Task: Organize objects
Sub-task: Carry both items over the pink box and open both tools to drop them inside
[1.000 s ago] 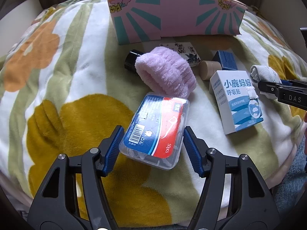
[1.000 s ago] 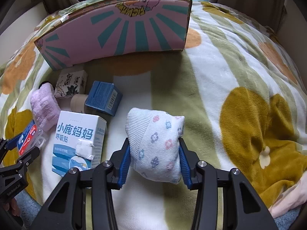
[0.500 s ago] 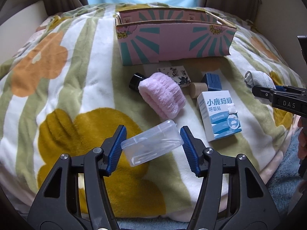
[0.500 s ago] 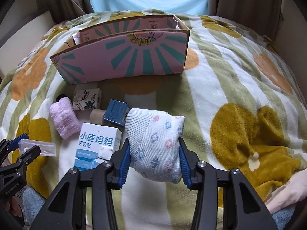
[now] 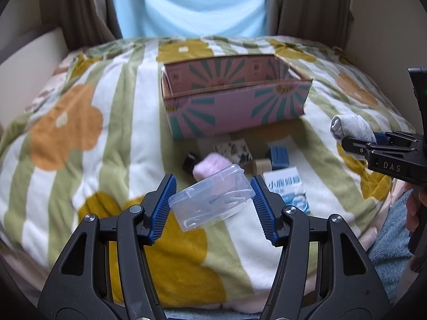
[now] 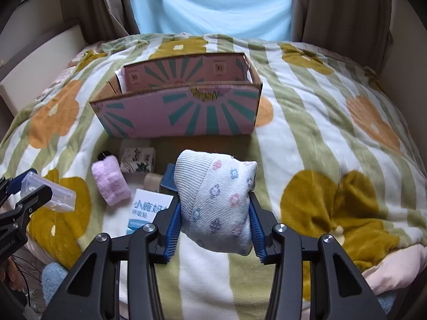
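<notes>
My left gripper (image 5: 212, 208) is shut on a clear plastic floss-pick case (image 5: 210, 200) and holds it in the air above the blanket; the case also shows in the right wrist view (image 6: 48, 193). My right gripper (image 6: 213, 226) is shut on a rolled white sock with small flowers (image 6: 216, 200), lifted above the bed; the sock also shows in the left wrist view (image 5: 349, 126). An open pink cardboard box with teal rays (image 5: 234, 112) (image 6: 181, 114) stands farther back on the blanket.
On the flowered blanket (image 6: 320, 133) in front of the box lie a pink fluffy roll (image 6: 110, 184), a white-and-blue carton (image 6: 149, 210), a small patterned box (image 6: 137, 158), a blue box (image 5: 279, 156) and a tan cylinder (image 5: 263, 165). Curtains stand behind the bed.
Both grippers have risen and pulled back from the blanket with their loads. The case has lifted off the bed and turned its clear side up. The box's open top now shows.
</notes>
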A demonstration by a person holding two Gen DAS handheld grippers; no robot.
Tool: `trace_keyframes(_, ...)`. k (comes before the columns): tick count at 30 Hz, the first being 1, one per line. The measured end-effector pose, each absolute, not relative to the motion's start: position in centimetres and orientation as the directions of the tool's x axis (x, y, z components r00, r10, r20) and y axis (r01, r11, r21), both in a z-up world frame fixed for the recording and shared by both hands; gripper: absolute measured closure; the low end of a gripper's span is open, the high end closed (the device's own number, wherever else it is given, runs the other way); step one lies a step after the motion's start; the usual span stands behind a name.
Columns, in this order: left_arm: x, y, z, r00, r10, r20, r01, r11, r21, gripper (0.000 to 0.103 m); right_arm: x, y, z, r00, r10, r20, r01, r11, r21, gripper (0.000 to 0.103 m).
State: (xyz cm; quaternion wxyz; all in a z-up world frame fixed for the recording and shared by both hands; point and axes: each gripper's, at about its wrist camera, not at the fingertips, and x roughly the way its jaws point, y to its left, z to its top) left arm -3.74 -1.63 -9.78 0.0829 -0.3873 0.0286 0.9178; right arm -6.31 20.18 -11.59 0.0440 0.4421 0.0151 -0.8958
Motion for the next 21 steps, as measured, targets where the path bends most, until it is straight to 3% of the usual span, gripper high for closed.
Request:
trace_keyframes(11,-9.5,-2.0,-1.8,-0.741,0.193,-0.644,-0.228,-0.973,-0.029,0.048,-10.4,19.5,-3.5,-0.664,-0.118,-0.738,0.187,-0.982,-0.011,0.061)
trace_keyframes(21,-18.8,-1.3,0.0,-0.717,0.187,-0.672,-0.251,-0.968,-0.002,0.048,-18.8,19.0,-0.7,-0.642,-0.176,-0.746,0.234,-0.972,0.028,0.061)
